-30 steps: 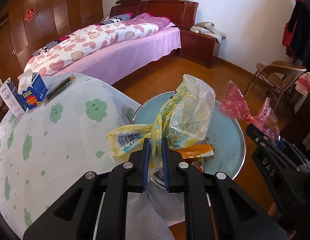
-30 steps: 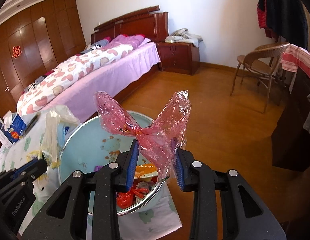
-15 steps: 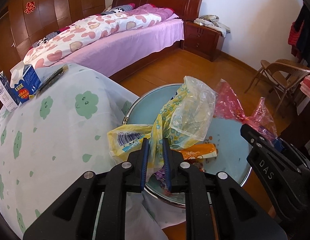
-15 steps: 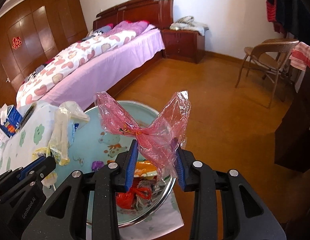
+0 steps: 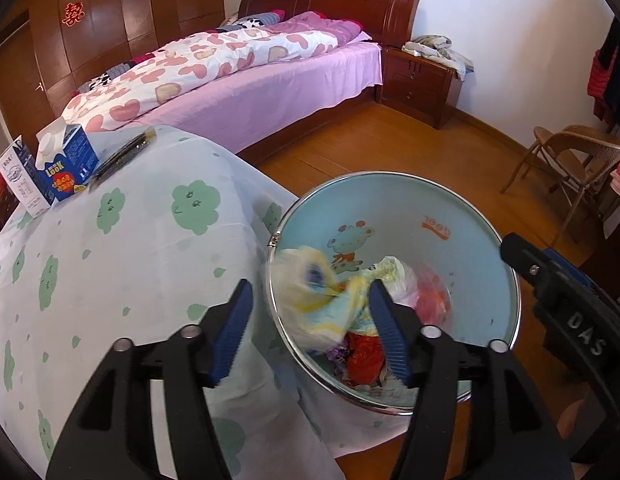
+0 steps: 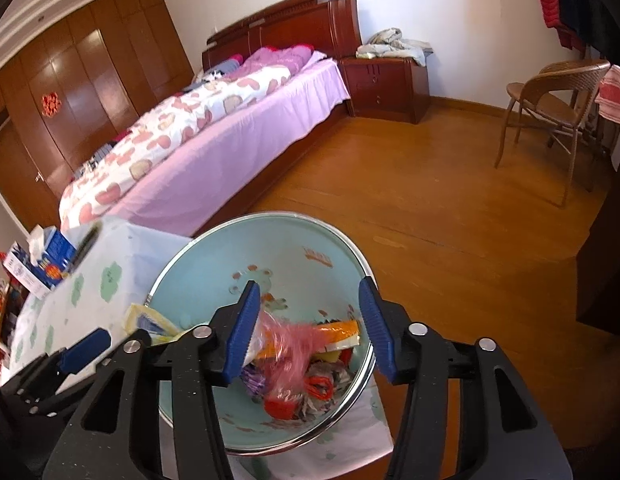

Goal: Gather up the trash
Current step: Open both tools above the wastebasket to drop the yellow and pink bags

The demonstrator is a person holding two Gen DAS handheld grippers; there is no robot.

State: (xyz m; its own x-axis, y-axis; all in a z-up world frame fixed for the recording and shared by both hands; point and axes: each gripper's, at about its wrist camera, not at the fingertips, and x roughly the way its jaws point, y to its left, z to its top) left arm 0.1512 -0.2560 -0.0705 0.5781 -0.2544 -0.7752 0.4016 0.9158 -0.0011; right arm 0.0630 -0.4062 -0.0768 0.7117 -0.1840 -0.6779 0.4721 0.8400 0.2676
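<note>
Inside the pale blue bin (image 5: 462,216) beside the table (image 5: 122,264), a yellow bag (image 5: 330,304) and a pink bag (image 6: 288,346) blur above the heaped wrappers. The left gripper (image 5: 310,332) and right gripper (image 6: 310,330) hang over the rim, fingers spreading apart, pinching nothing.

Left gripper (image 5: 310,330): matte black speckled frame with triangular cut-outs, two fingers faced with ribbed blue pads (image 5: 234,332), round silver screws at the joints; fills the lower part of the left wrist frame.

Right gripper (image 6: 308,330): same black frame, blue ribbed pads (image 6: 243,332), silver screws. At the right edge of the left wrist frame its side carries raised lettering "DAS".
</note>
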